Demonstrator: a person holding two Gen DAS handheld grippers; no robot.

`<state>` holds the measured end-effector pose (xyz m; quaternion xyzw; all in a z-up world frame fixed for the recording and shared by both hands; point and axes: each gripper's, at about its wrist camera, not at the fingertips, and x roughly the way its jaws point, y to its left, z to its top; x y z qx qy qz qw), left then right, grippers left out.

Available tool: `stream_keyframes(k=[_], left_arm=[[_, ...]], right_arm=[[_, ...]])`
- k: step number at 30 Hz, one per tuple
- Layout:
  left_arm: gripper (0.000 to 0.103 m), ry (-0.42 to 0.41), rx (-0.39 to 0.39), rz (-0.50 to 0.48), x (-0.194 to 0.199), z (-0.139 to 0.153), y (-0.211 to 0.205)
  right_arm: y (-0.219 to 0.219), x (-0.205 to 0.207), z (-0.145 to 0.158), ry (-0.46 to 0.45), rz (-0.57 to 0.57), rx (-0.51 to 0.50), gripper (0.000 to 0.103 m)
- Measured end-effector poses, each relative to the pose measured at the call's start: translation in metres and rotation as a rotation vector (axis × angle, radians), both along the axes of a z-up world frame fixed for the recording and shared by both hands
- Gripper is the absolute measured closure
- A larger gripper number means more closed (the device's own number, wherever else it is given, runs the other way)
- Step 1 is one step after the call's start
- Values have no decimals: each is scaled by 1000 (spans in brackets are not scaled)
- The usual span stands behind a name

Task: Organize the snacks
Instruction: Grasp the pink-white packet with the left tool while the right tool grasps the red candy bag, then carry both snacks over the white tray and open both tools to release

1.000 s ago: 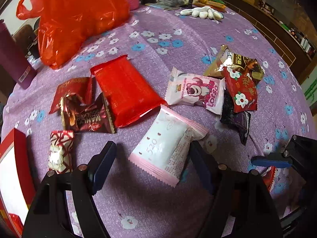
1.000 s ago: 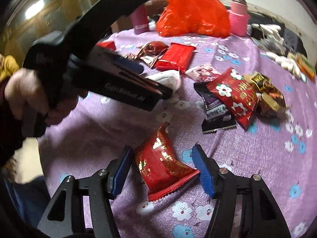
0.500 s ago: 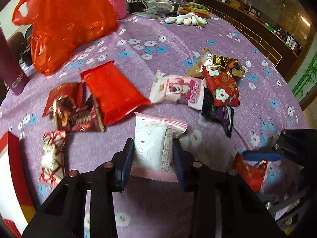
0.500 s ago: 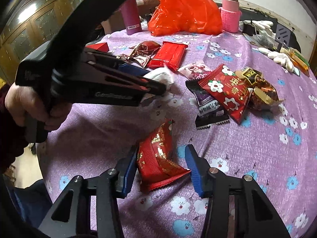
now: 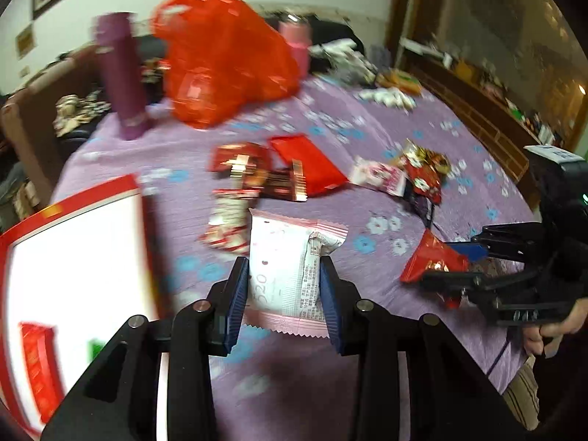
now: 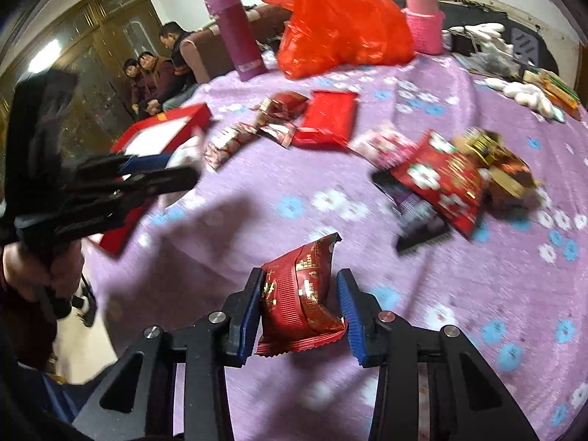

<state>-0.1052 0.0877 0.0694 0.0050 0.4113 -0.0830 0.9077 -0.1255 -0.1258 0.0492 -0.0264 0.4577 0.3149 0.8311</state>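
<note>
Left gripper (image 5: 283, 286) was clamped on the white packet (image 5: 284, 261), both pads flat against its sides, the packet lifted clear of the purple cloth (image 5: 459, 117). Right gripper (image 6: 298, 312), its jaws just closing, pinched the red packet (image 6: 299, 294); the left pad pressed it, the right pad met only its lower corner, and it too hung above the cloth. The red box (image 5: 73, 257) lay just left of the left gripper, open, white inside. Remaining snacks (image 6: 323, 117) lay scattered farther out, before the red bag (image 6: 341, 18) and the purple flask (image 6: 235, 33). Risk: the puffed, slick red packet could twist or slip from its off-centre grip during transfer; motion blur suggests speed, which would worsen it.
</note>
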Motion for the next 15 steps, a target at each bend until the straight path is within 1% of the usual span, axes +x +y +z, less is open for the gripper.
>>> stream_keyframes(k=[2, 5, 7, 9, 10, 15], left_arm=[[68, -17, -8, 49, -11, 5, 20], [68, -41, 1, 133, -27, 10, 55], [68, -45, -1, 194, -35, 10, 79], [68, -49, 4, 234, -41, 9, 95], [68, -50, 4, 260, -45, 8, 105], [68, -49, -6, 323, -58, 1, 131]], right_arm=[[13, 2, 7, -3, 23, 31, 62], [39, 6, 19, -17, 59, 69, 62], [64, 8, 25, -20, 90, 93, 63], [89, 10, 28, -22, 122, 110, 63], [100, 10, 29, -23, 136, 116, 63], [162, 9, 22, 14, 203, 145, 63]])
